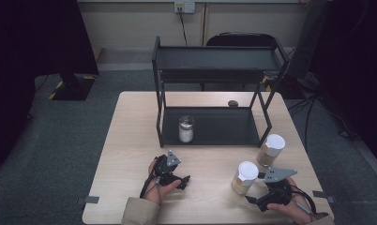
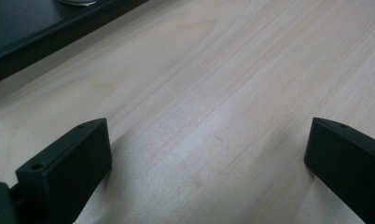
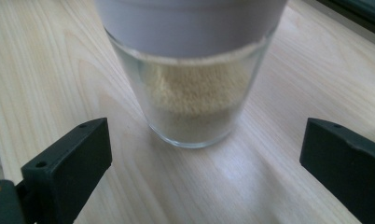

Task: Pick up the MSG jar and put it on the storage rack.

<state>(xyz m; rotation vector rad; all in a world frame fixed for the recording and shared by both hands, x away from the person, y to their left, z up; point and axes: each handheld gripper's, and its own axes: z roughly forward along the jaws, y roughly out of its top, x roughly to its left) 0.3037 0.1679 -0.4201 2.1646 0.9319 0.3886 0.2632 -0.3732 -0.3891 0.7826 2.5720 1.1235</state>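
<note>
Three jars are showing: two white-lidded ones sitting on the surface, one jar sitting in the rack. One rack, one small dark knob, two tongs, one chair.

The light wooden table carries a black 2-tier rack, 2 white-lidded jars of grain, and possibly a small dark object behind the rack.
</note>
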